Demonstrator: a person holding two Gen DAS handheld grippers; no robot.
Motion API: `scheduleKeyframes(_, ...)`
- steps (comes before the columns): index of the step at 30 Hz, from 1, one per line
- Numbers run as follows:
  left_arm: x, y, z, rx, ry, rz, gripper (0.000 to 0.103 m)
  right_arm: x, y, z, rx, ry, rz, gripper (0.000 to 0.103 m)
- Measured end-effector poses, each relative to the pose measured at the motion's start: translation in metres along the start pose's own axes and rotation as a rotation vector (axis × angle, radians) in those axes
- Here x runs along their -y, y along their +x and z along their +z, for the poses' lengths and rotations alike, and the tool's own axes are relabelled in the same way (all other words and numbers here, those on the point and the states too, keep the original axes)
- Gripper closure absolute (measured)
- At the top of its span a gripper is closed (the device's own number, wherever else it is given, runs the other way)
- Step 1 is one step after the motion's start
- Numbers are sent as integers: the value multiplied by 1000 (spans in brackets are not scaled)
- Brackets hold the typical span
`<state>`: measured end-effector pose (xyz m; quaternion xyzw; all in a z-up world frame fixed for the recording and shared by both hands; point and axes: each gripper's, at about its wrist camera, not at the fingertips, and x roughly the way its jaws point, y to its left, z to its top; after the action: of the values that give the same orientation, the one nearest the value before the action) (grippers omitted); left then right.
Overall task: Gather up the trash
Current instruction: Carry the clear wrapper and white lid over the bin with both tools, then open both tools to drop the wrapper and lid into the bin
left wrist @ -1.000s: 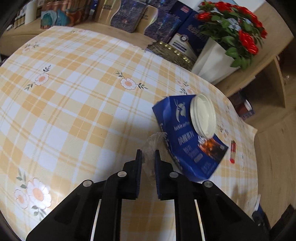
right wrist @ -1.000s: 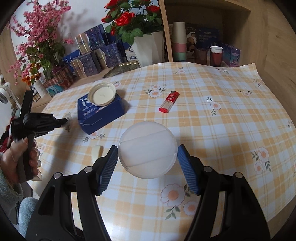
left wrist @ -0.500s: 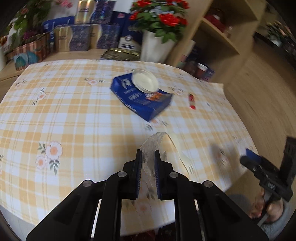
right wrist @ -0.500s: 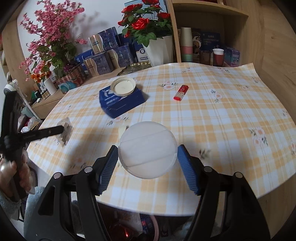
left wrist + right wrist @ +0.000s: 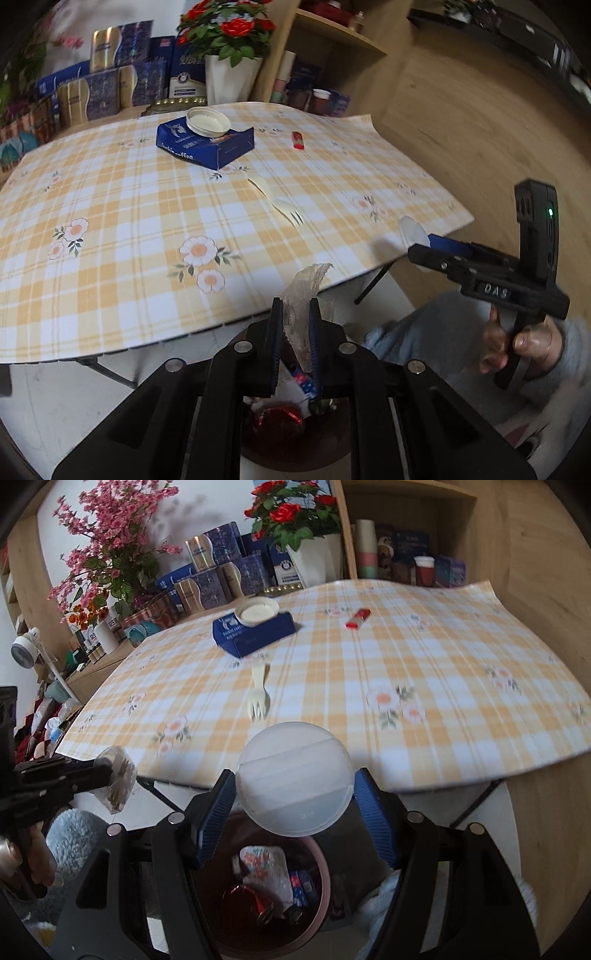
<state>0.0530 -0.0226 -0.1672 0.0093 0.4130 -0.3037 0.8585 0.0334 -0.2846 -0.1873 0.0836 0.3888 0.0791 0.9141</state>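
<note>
My left gripper [image 5: 295, 308] is shut on a crumpled clear plastic wrapper [image 5: 304, 288], which sticks up between its fingers. It hangs just past the table's near edge, above a round brown bin [image 5: 321, 435]. In the right wrist view the same wrapper [image 5: 116, 782] shows at the far left. My right gripper [image 5: 293, 797] grips a round white plastic lid [image 5: 293, 775] between its blue pads, directly over the bin [image 5: 325, 878], which holds red foil and other scraps. The left wrist view shows that lid [image 5: 412, 230] edge-on at the table's corner.
On the checked tablecloth [image 5: 406, 657] lie a plastic fork [image 5: 258, 696], a red lighter [image 5: 357, 618] and a blue coffee box [image 5: 255, 633] with a white lid on it. Flower pots, boxes and shelves stand behind. A person's hands hold both grippers; folding table legs flank the bin.
Both grippers have pulled back from over the table to beyond its near edge, above the bin. The left one has rolled level. Both grips are unchanged.
</note>
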Motion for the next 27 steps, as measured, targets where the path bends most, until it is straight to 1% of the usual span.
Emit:
scheduleKeyframes(3,7,3,-17,-28,49,-6,89,4,2,-17,-10,18,-4,36)
scheduleKeyframes(6,15,6,-30,-50,96,-5,89,8,4,-26,-15,37,2,36)
scheduleKeyframes(8,19,11,-38,-62,120,-3,89,11,4,-27,-8,47,-1,36)
scheduleKeyframes(11,27,18,-44,-70,157,21,89,10,4,-27,4,40,-9,36)
scheduleKeyframes(14,28,28,-47,-83,156,34,89,9,11,-30,-15,29,-14,36)
scheduleKeyframes(18,16,48,-51,-128,107,55,89,4,15,-32,-25,6,-16,36)
scheduleKeyframes(20,13,53,-52,-135,88,64,89,1,17,-33,-28,-9,-15,36)
scheduleKeyframes(27,13,52,-53,-133,72,65,89,-8,24,-36,-48,-55,-10,36)
